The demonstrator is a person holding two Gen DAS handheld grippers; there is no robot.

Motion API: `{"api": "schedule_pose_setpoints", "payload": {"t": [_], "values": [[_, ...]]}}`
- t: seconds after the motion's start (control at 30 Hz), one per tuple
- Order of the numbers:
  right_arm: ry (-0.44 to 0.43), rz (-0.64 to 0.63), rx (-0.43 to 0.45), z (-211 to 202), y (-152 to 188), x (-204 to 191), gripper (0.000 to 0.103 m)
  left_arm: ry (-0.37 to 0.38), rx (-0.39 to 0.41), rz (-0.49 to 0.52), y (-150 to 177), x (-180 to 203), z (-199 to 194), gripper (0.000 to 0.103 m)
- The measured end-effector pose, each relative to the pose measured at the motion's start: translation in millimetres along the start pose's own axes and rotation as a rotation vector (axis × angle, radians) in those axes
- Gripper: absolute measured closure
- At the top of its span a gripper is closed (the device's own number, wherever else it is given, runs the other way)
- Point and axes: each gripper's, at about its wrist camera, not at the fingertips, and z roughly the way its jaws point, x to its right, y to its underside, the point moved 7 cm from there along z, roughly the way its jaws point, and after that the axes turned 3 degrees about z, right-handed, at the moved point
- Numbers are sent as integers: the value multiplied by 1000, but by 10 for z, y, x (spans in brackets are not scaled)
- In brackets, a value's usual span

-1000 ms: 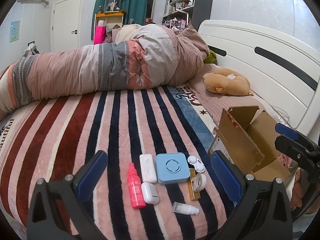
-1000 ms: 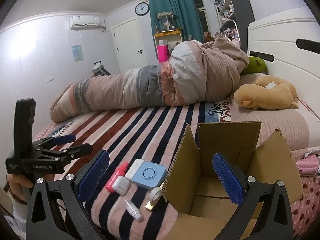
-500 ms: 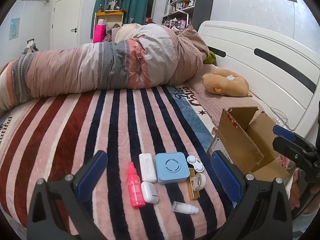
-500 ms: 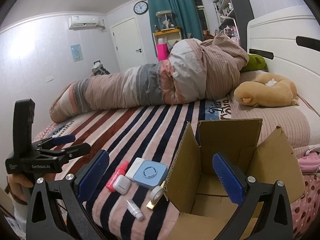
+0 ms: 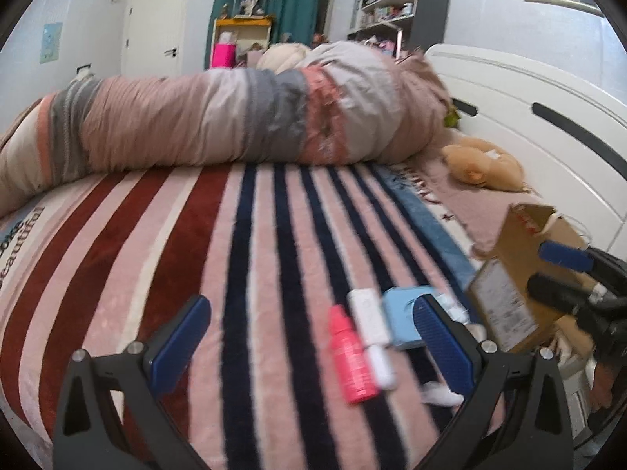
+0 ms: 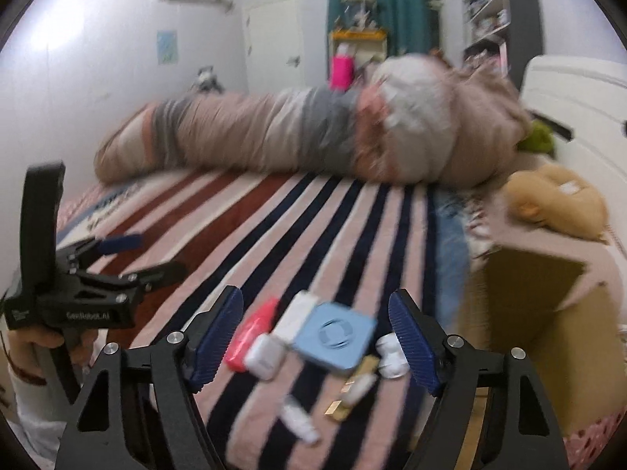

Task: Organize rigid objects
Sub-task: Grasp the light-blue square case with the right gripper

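Both views motion-blurred. Right gripper [image 6: 315,337] has its jaws spread wide and holds nothing; it sits low over the cluster of small items on the striped pink, red and navy bed blanket [image 6: 274,227]. Between its blue pads: light-blue square plastic box [image 6: 334,340], white rounded earbud case [image 6: 265,356], white rectangular case [image 6: 296,315], pink spray bottle [image 6: 252,332]. A gold stick with a tape roll [image 6: 354,389], a small white tube [image 6: 299,419] and a white twin-cup lens case [image 6: 390,354] lie close by. Items are touching or just beside each other.

Left gripper [image 5: 309,340] is also wide open and empty, hovering beside the cluster. Open brown cardboard box [image 6: 548,321] stands on the bed to the right of the items.

Risks, judged:
- Tight packing: closing on one item may pinch or drag a neighbour.
- Soft blanket gives under pressure; small pieces could tip or sink.
- The two grippers are near each other; collision is possible if both reach in.
- A box flap could snag during transfer.
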Motion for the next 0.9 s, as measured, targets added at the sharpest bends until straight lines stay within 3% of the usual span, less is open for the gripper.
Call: {"api": "schedule_pose_setpoints", "payload": {"t": [0.2, 0.37, 0.47, 0.6, 0.9], "values": [[40, 59, -212, 801, 362, -46, 28, 7, -74, -23, 327, -384, 232, 1], [117, 175, -327, 1289, 603, 171, 27, 52, -110, -37, 507, -496, 335, 1], [170, 204, -366, 1442, 652, 290, 24, 70, -110, -42, 521, -539, 372, 1], [146, 258, -387, 1598, 656, 318, 18, 98, -116, -46, 513, -550, 418, 1], [158, 262, -391, 1735, 676, 370, 21, 157, -130, -54, 478, -518, 510, 1]]}}
